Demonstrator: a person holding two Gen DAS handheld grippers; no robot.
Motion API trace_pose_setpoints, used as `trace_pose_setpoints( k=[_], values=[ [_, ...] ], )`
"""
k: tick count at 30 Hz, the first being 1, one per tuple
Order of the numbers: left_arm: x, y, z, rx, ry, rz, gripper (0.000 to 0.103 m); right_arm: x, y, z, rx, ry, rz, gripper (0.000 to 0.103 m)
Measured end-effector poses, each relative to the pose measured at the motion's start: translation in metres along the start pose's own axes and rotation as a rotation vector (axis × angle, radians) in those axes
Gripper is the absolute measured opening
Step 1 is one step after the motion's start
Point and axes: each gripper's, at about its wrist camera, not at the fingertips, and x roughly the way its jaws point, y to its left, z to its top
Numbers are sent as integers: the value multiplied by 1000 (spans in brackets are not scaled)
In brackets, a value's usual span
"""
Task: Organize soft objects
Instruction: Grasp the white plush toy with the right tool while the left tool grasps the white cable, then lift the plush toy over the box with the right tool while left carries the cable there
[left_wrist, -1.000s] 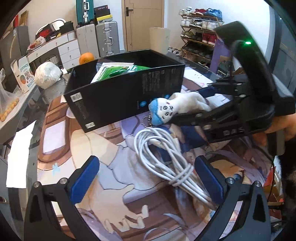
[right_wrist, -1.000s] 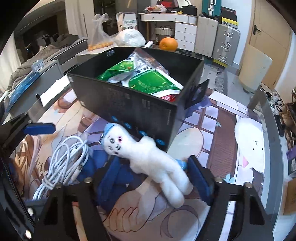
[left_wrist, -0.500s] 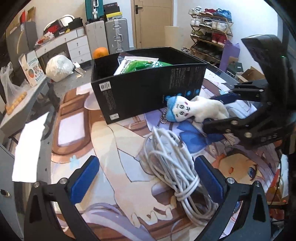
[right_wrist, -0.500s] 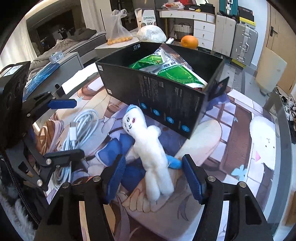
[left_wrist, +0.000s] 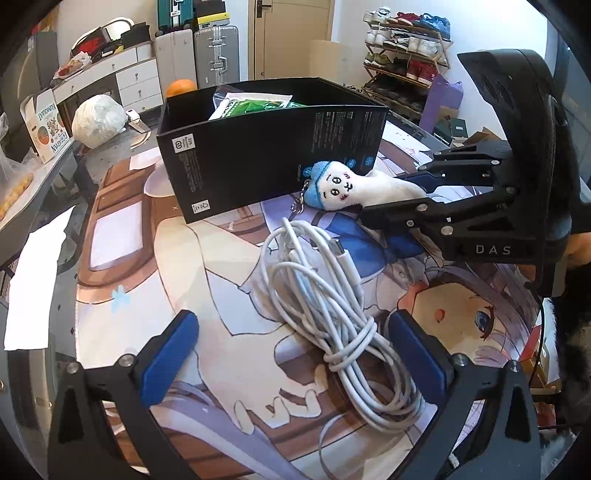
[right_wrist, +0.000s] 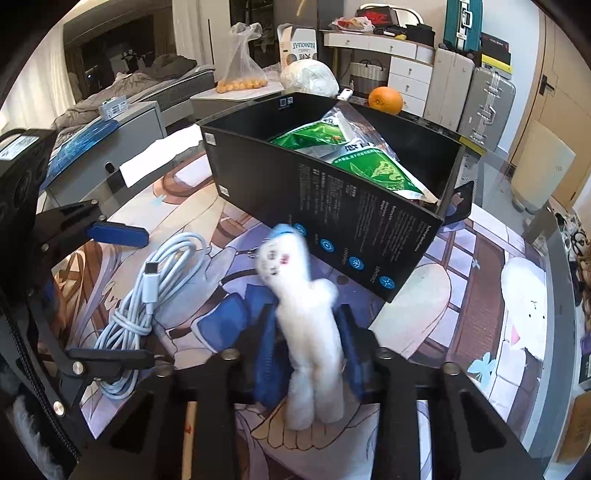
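Note:
A small white plush doll with a blue cap (right_wrist: 303, 314) is clamped at its body between the blue pads of my right gripper (right_wrist: 308, 347). It also shows in the left wrist view (left_wrist: 354, 184), held just in front of the black box (left_wrist: 269, 155). The box holds green packets (right_wrist: 354, 158). My left gripper (left_wrist: 291, 354) is open, its pads on either side of a coiled white cable (left_wrist: 328, 291) on the printed mat.
The box stands at the far middle of the mat (left_wrist: 147, 295). An orange (right_wrist: 385, 100) and a white bag (right_wrist: 308, 75) lie behind it. White paper (left_wrist: 33, 280) lies at the left table edge. Suitcases and drawers stand beyond.
My right gripper has closed from wide open onto the plush doll, which now stands upright between the pads. The left gripper has drawn back slightly and stayed open over the cable.

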Motion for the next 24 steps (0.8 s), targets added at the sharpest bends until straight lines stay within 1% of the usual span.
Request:
trace_pose_setpoints(
  k=[3, 5, 7, 8, 9, 10, 11, 12, 13, 15, 17, 24],
  values=[
    [-2, 1, -1, -4, -8, -12, 99, 0, 2, -2, -11, 1, 0, 28],
    [-3, 1, -2, 5, -15, -20, 93, -1, 2, -2, -12, 6, 6, 28],
    [-6, 0, -3, 15, -25, -29, 78, -2, 1, -4, 0, 3, 15, 28],
    [-7, -1, -3, 20, -28, -32, 75, -2, 1, -4, 1, 5, 19, 28],
    [-7, -2, -3, 25, -34, -35, 66, -3, -1, -6, 1, 7, 20, 28],
    [-8, -2, -3, 29, -43, -43, 54, -3, -1, -6, 0, 11, 23, 28],
    [-9, -3, -3, 30, -48, -46, 50, -3, 0, -6, -2, 13, 26, 28],
    [-9, -2, -3, 31, -52, -43, 44, -3, 0, -7, -5, 13, 29, 28],
    [-9, -2, -3, 32, -54, -44, 34, -3, -1, -7, -3, 14, 32, 28],
    [-10, 0, -2, 21, -62, -45, 27, -3, 0, -7, 4, 12, 34, 28],
    [-12, 2, -1, 12, -74, -28, 25, -2, 0, -7, 8, 9, 35, 28],
    [-22, 8, 3, -13, -122, -8, 23, -7, 4, -9, -14, -11, 27, 26]
  ],
)
